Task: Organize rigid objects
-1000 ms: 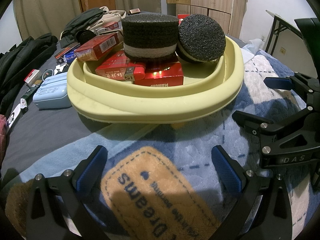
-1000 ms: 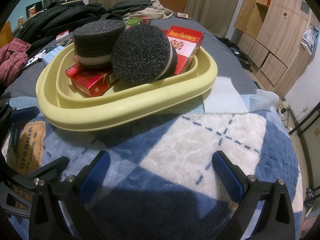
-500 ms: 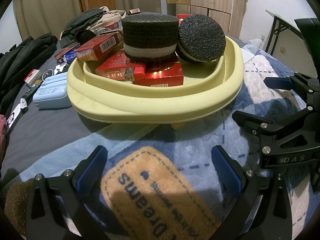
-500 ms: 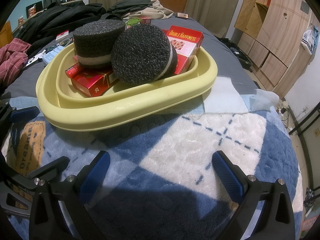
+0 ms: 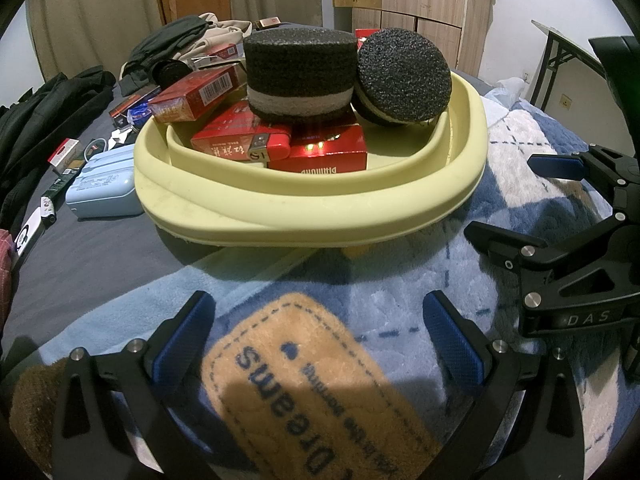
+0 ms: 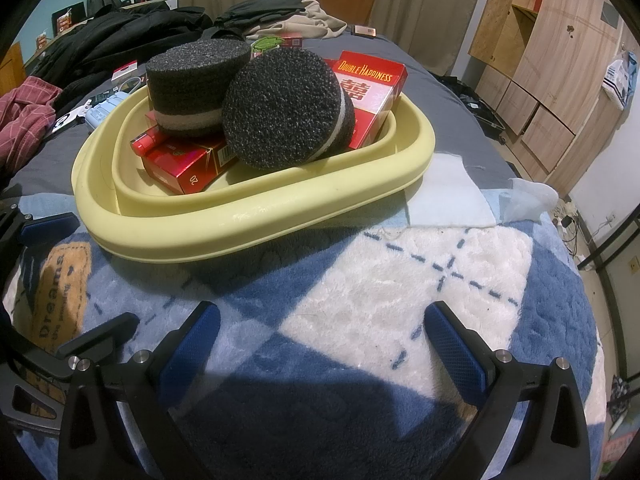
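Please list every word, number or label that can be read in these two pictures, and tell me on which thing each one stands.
"DOUBLE HAPPINESS": red box leaning in the yellow tray.
"20": red box at the tray's front.
"Dreams": tan patch on the blanket; the smaller line beside it is too blurred.
"DAS": right gripper.
"15": grey end of the red lighter.
Print on the other red boxes and on the small items beyond the tray: too small or blurred.

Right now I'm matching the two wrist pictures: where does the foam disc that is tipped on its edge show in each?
Left wrist: the tilted foam disc sits upper right of centre, right of the upright foam cylinder.
Right wrist: it is centre top, leaning against a red box.
Shared landmark: the yellow basin.
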